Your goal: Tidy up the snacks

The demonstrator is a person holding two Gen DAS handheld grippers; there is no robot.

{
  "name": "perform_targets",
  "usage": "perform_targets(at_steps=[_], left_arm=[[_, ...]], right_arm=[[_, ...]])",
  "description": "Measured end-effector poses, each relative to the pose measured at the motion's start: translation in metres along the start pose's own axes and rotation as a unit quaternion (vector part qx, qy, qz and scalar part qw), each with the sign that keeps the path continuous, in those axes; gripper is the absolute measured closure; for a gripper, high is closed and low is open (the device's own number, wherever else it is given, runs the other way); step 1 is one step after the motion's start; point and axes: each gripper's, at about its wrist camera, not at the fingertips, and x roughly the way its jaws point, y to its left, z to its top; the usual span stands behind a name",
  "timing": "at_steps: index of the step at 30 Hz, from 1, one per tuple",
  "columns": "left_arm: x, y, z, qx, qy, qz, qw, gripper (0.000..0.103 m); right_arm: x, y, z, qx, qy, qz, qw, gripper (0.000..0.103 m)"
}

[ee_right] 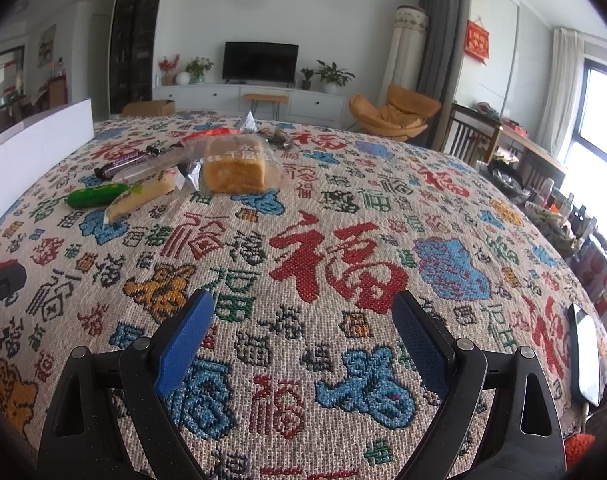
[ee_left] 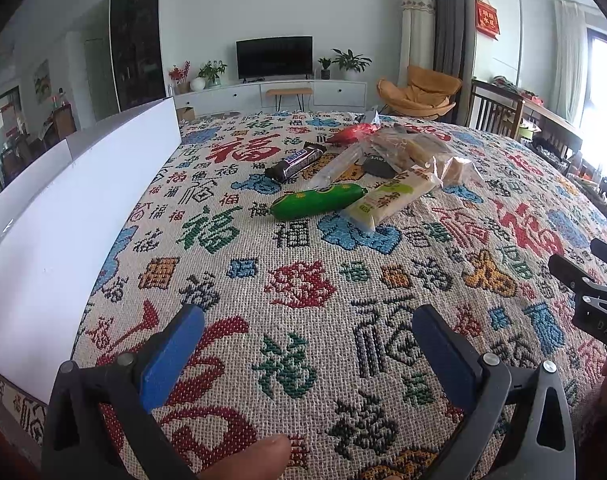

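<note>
Left wrist view: snack pile lies untouched, well ahead of both sets of jaws.

Snickers bar, green sausage and bagged bread printed with Chinese characters cluster on the patterned bench cover, probably awaiting sorting into the white box left of the jaws. Left gripper and right gripper hover spread wide, empty.

Left gripper and right gripper: black frames, blue textured pads, silver pivot screws.
</note>
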Motion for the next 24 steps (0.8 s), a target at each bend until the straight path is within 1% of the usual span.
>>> perform_targets(at_steps=[24], left_arm=[[0.0008,0.0026,-0.0002,-0.006,0.002,-0.002,1.0000,0.000]], right_arm=[[0.0009,0.0002,-0.0005,0.000,0.001,0.000,1.000,0.010]])
